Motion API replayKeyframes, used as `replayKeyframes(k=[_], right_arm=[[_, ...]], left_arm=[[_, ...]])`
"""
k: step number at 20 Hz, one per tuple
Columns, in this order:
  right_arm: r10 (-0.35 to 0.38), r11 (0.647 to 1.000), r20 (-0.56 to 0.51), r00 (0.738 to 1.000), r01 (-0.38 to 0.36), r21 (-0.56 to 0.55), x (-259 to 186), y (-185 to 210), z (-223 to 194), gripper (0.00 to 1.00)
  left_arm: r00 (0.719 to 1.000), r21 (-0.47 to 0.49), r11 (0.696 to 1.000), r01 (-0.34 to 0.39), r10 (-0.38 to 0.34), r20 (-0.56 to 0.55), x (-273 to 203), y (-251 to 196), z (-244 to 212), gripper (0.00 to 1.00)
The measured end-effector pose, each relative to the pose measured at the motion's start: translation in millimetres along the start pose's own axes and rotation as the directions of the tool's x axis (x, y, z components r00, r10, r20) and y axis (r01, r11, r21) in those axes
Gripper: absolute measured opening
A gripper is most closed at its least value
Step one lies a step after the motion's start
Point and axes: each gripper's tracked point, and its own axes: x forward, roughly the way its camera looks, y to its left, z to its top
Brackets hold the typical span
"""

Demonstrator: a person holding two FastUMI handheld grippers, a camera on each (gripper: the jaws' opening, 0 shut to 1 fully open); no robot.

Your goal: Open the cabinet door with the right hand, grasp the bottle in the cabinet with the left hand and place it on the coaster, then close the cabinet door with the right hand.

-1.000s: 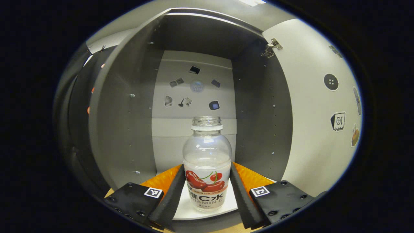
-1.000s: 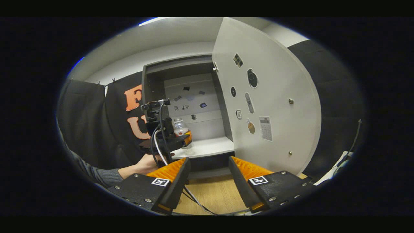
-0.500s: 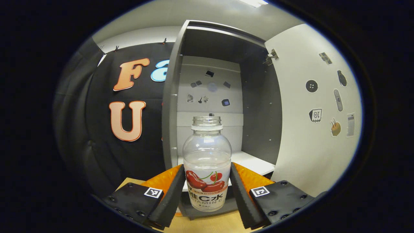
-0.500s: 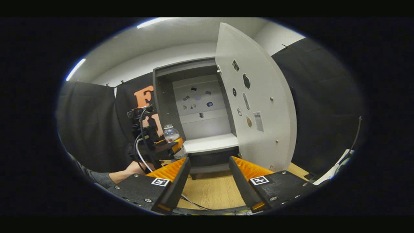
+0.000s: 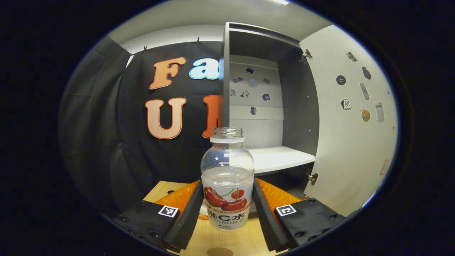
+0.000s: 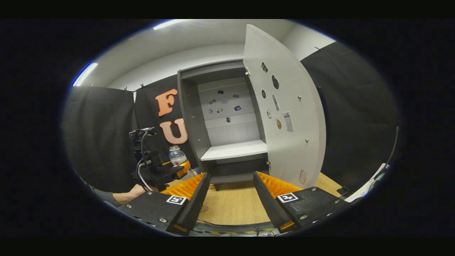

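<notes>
A clear, uncapped bottle (image 5: pixel 227 177) with a red fruit label stands upright between the fingers of my left gripper (image 5: pixel 227 183), which is shut on its lower half. It hangs above the wooden table (image 5: pixel 199 238), outside and left of the grey cabinet (image 5: pixel 284 106). The white cabinet door (image 5: pixel 352 142) stands wide open to the right. In the right gripper view the left gripper (image 6: pixel 167 170) carries the bottle (image 6: pixel 176 155) left of the cabinet (image 6: pixel 231 124). My right gripper (image 6: pixel 230 175) is open with nothing in it, back from the door (image 6: pixel 288 106). A brown round patch (image 5: pixel 219 251), maybe the coaster, shows below the bottle.
The white cabinet shelf (image 6: pixel 234 151) is bare. Stickers dot the cabinet's back wall and the inside of the door. A person's hand and grey sleeve (image 6: pixel 117 195) hold the left gripper. Cables (image 6: pixel 231 227) lie along the table's near edge.
The left gripper has drawn the bottle out of the cabinet and to the left, over the table. The right gripper has backed off a little; the door stays open.
</notes>
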Motion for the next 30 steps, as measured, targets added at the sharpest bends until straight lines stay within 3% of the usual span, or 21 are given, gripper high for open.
replayKeyframes(k=[9,17,23,30], right_arm=[[0.009,1.000,-0.096,0.995,-0.010,-0.006,0,-1,-38,0.78],[0.022,1.000,-0.197,0.980,-0.019,0.015,4,3,-76,0.78],[0.032,0.999,-0.221,0.975,-0.027,0.024,6,7,-80,0.78],[0.033,0.999,-0.254,0.967,-0.028,0.024,7,6,-87,0.78]], left_arm=[[0.997,-0.058,0.998,0.034,-0.037,-0.062,-29,4,-107,0.84],[0.988,-0.052,0.999,0.001,-0.009,-0.152,-29,19,-206,0.84],[0.983,-0.046,0.999,0.007,-0.016,-0.185,-26,11,-246,0.84],[0.981,-0.035,0.999,-0.005,-0.002,-0.195,-22,10,-262,0.85]])
